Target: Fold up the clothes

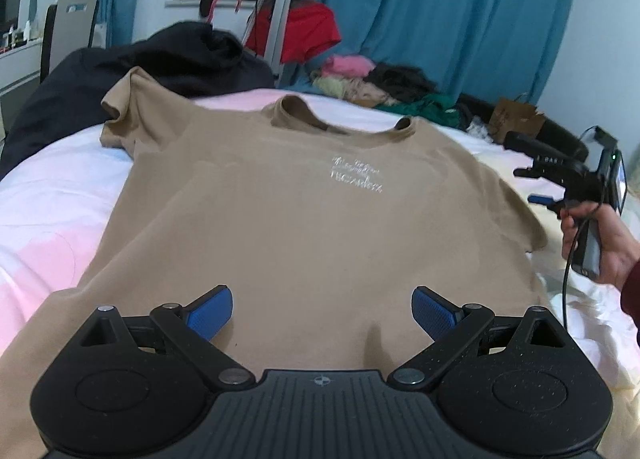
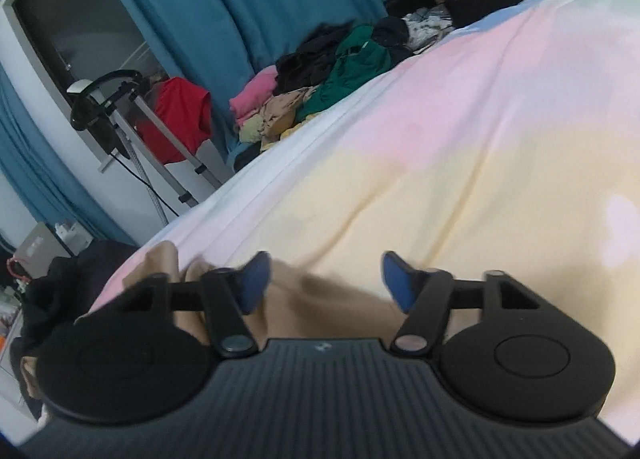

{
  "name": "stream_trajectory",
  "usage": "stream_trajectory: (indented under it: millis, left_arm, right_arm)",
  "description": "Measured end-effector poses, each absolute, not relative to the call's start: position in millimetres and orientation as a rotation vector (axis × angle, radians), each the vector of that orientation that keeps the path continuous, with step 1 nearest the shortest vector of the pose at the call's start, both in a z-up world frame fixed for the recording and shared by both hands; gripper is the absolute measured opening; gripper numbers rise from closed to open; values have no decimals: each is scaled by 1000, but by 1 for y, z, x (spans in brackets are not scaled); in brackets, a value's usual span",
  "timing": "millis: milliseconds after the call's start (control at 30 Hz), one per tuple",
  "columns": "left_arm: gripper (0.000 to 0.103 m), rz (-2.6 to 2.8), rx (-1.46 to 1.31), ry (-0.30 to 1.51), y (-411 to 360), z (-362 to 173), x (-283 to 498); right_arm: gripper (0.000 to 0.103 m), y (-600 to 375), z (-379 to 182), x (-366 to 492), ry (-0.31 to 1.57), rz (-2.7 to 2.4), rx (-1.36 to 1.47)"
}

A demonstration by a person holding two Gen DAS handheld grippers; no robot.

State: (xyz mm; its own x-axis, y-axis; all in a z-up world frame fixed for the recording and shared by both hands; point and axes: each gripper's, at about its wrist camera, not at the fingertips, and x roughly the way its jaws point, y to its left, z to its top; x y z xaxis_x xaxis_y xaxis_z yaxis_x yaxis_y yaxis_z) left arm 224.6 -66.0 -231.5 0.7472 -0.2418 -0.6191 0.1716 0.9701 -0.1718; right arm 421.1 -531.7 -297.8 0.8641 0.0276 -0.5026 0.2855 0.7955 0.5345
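Observation:
A tan T-shirt (image 1: 280, 211) with small white print lies spread flat, front up, on the bed, collar at the far end. My left gripper (image 1: 322, 313) is open and empty, hovering over the shirt's lower part. My right gripper (image 2: 326, 283) is open and empty over the shirt's right sleeve (image 2: 320, 299), seen tilted and blurred. In the left wrist view the right gripper (image 1: 536, 187) sits beside the shirt's right sleeve edge, held by a hand.
The bed has a pastel pink, white and yellow cover (image 2: 460, 147). A dark garment (image 1: 160, 59) lies at the bed's far left. A pile of mixed clothes (image 2: 328, 75) lies beyond the far edge by blue curtains (image 1: 440, 7). A metal rack with a red garment (image 1: 308, 31) stands behind.

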Motion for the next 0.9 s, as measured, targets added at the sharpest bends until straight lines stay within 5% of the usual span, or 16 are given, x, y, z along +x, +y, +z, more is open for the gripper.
stream_trajectory:
  millis: [200,267,500,633,700,767,833,900]
  left_arm:
    - [98,-259,-190,767,-55,-235,234]
    - [98,-272,-218,782,-50,-235,233]
    - [98,-285,-231,775,-44,-232,229]
    - [98,-275,-217,755,-45,-231,231]
    - [98,-266,-194,741,-46,-230,231]
    - [98,-260,-168,732,-47,-229,231]
    - [98,-263,-159,719,-48,-227,230]
    - [98,-267,-153,706,-48,-225,227]
  right_arm:
    - [60,-513,-326,435,639,-43,638]
    - [9,-504,-321,430,652,-28,551]
    - [8,-515,-283,379,315,-142,582]
    - [9,-534,-286,370,300,-289,633]
    - [11,-543,-292,365,320,-341,665]
    - [27,-546,-298,357,338,-352,718]
    - [82,-546,-302,342,346,-356,770]
    - [90,-539,-302,321,307,-336,826]
